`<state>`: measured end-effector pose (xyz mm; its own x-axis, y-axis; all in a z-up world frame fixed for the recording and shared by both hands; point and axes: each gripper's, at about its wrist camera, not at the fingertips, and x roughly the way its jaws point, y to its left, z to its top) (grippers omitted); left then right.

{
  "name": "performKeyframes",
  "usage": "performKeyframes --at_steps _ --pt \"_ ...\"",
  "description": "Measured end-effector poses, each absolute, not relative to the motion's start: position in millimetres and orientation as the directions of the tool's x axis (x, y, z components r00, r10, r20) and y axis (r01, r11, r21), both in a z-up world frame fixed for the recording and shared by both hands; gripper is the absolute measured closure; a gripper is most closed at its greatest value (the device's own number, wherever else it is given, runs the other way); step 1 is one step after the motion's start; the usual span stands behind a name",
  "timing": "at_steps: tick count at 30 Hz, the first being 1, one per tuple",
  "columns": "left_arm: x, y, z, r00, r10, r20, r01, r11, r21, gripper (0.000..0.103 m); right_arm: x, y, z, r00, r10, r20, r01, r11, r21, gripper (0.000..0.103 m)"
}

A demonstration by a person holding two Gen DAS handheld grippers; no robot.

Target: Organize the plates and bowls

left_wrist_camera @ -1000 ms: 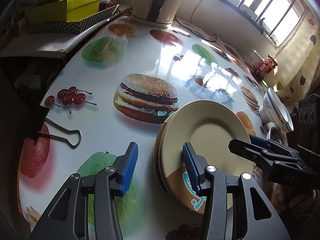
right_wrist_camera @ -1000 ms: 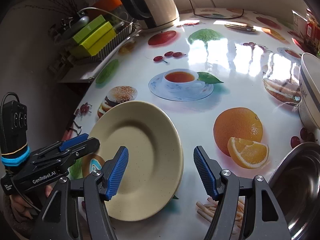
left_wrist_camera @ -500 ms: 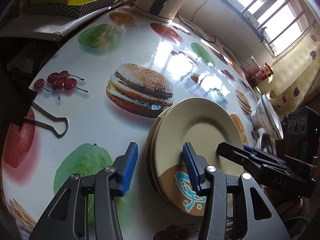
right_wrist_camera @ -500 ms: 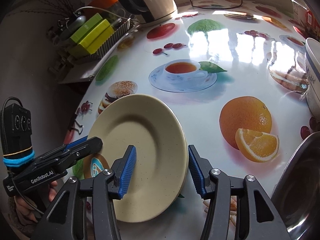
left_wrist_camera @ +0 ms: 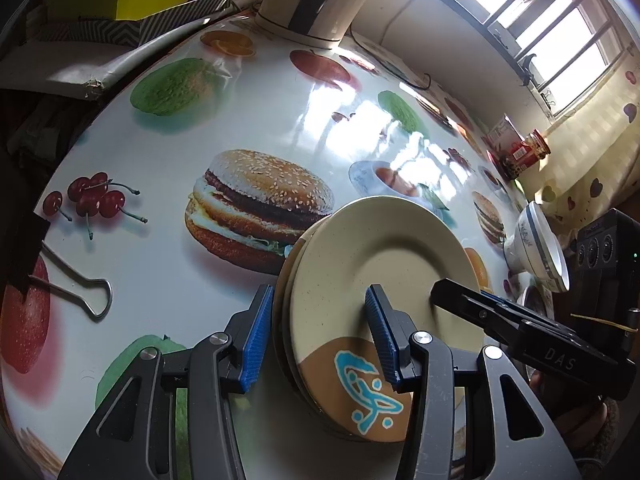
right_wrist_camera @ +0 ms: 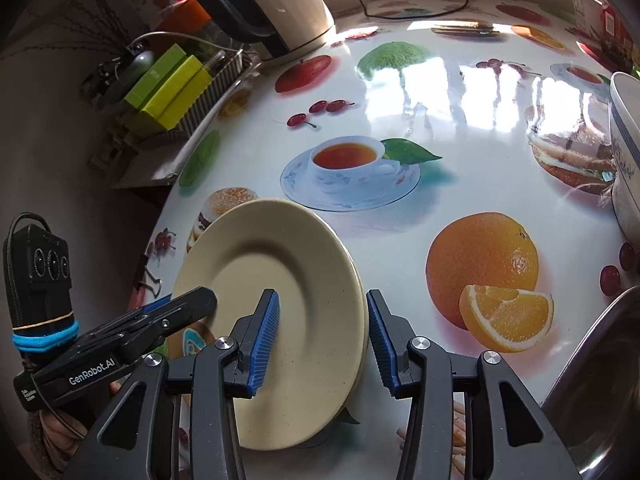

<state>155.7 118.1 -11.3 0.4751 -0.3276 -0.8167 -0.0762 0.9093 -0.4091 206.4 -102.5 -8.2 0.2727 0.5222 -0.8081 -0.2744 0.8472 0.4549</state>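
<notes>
On the food-print table (left_wrist_camera: 248, 128), near its front edge, sits the stack of beige plates (left_wrist_camera: 384, 252). The left tongs (left_wrist_camera: 318, 336) straddle its left rim, spread, not pressing. The right tongs (right_wrist_camera: 322, 338) have just been closing around the right rim, pads not yet touching.

Both fisheye views are daylit and mostly sharp. In the left wrist view, an overexposed window (left_wrist_camera: 552, 28) at upper right sends light across the glossy printed tabletop (left_wrist_camera: 224, 128), leaving white glare patches at centre. The same glare (right_wrist_camera: 460, 96) fills the upper middle of the right wrist view. The stacked plates (right_wrist_camera: 280, 280) cast soft shadows. Lines bend strongly toward the edges, and the corners fall dark. The left side of each frame is dim and murky.
</notes>
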Motion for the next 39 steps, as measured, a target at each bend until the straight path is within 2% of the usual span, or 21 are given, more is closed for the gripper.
performKeyframes --at_steps 7,20,30,33,35,39 --pt "183.6 119.4 -10.2 0.483 -0.314 -0.818 -0.065 0.918 -0.391 0.055 228.4 -100.6 -5.2 0.293 0.492 -0.820 -0.257 0.867 0.428 0.063" --pt "222.3 117.5 -8.9 0.487 -0.303 -0.820 -0.057 0.925 -0.376 0.055 260.9 -102.3 -5.5 0.331 0.470 -0.818 -0.190 0.883 0.430 0.063" --pt "223.8 117.4 -7.8 0.493 -0.298 -0.817 -0.059 0.926 -0.373 0.055 261.5 -102.8 -5.5 0.345 0.466 -0.815 -0.184 0.885 0.428 0.063" --pt "221.4 115.7 -2.0 0.503 -0.279 -0.818 -0.052 0.935 -0.351 0.055 259.7 -103.8 -3.3 0.353 0.465 -0.812 -0.184 0.885 0.428 0.062" --pt "218.3 114.4 4.4 0.516 -0.255 -0.818 -0.049 0.944 -0.326 0.055 256.6 -105.9 0.6 0.365 0.463 -0.808 -0.187 0.886 0.424 0.054" --pt "209.3 109.4 20.8 0.543 -0.244 -0.804 -0.039 0.949 -0.314 0.055 243.8 -113.4 17.7 0.420 0.436 -0.796 -0.203 0.900 0.386 0.052"
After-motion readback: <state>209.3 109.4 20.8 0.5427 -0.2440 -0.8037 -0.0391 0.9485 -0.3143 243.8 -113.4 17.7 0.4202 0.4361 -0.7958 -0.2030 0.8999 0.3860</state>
